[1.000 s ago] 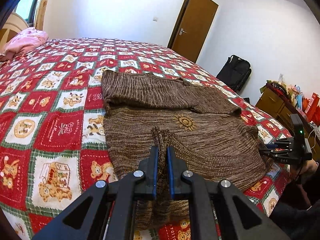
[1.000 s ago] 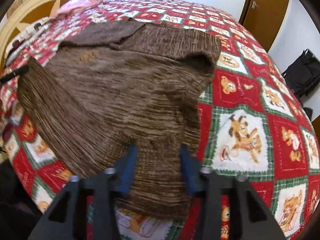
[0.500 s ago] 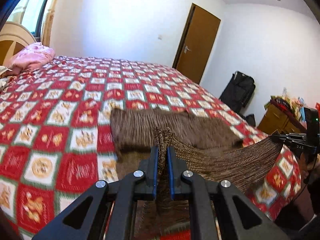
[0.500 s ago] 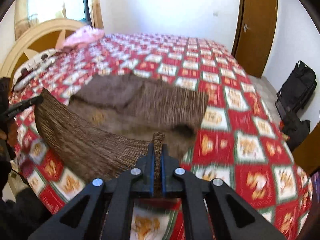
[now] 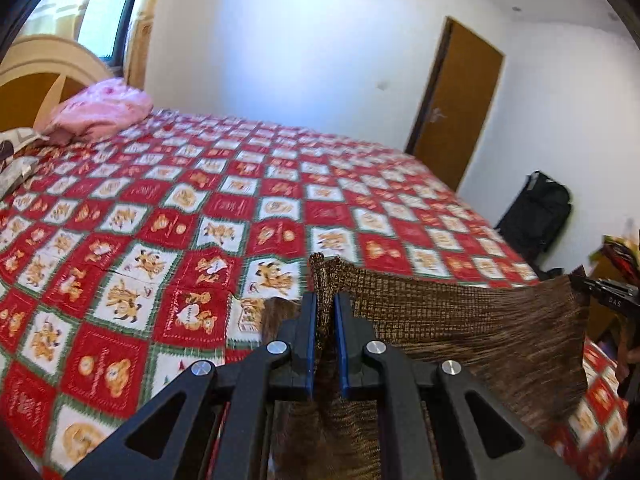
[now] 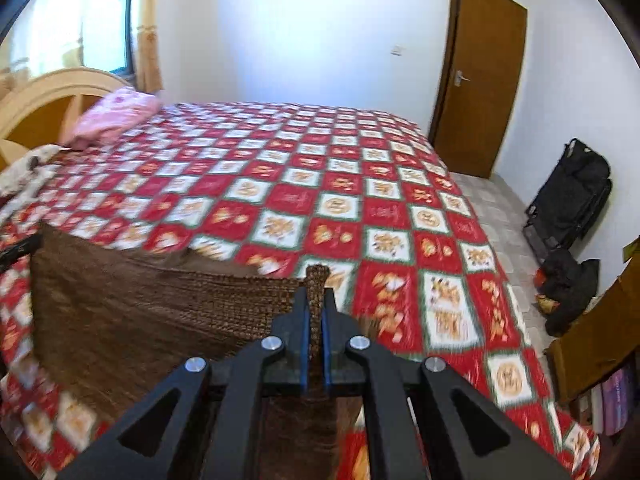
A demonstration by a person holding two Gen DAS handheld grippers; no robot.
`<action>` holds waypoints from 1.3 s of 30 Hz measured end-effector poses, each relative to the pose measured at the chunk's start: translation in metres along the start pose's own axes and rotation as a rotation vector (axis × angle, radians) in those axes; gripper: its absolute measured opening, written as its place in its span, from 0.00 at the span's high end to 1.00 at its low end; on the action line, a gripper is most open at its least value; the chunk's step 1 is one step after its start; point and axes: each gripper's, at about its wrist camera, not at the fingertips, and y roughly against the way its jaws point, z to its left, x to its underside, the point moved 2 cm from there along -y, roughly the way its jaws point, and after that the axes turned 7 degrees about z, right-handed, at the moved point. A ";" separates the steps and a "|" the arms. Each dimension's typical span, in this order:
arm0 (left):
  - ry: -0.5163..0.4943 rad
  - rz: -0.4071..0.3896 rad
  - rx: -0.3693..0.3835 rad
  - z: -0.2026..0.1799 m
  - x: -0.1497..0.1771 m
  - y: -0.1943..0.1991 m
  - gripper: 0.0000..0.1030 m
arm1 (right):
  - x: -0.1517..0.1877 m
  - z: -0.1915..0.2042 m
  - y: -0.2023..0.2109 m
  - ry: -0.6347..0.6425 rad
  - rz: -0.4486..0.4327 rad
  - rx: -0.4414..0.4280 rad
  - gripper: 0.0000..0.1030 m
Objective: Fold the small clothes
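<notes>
left gripper (image 5: pixel 325 320) clamps brown sweater (image 5: pixel 472 332) corner | right gripper (image 6: pixel 315 316) clamps other corner | sweater edge stretched above quilt (image 5: pixel 160 248) | fold begun, laying-over left

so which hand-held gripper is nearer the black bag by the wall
Right. The right hand-held gripper holds the brown knit's edge on the black bag's side; the left hand-held gripper holds the far end.

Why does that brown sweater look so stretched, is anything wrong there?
Nothing looks damaged. The sweater hangs taut above the bedspread because the left gripper and right gripper each pinch a corner of its edge. The rest sags below, which is normal mid-fold.
</notes>
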 end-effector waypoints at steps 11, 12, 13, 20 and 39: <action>0.116 0.157 -0.102 0.027 0.020 -0.112 0.92 | 0.018 -0.002 -0.135 0.006 0.105 0.123 0.94; 0.126 0.165 -0.097 0.028 0.020 -0.113 0.91 | 0.021 -0.004 -0.140 0.011 0.104 0.126 0.94; 0.135 0.177 -0.096 0.030 0.021 -0.116 0.89 | 0.024 -0.006 -0.146 0.009 0.109 0.122 0.94; 0.161 0.197 -0.083 0.033 0.024 -0.122 0.87 | 0.023 -0.021 -0.160 -0.048 0.148 0.038 0.90; 0.036 0.173 -0.066 0.023 0.088 0.027 0.60 | 0.164 -0.061 0.019 -0.336 0.188 -0.236 0.51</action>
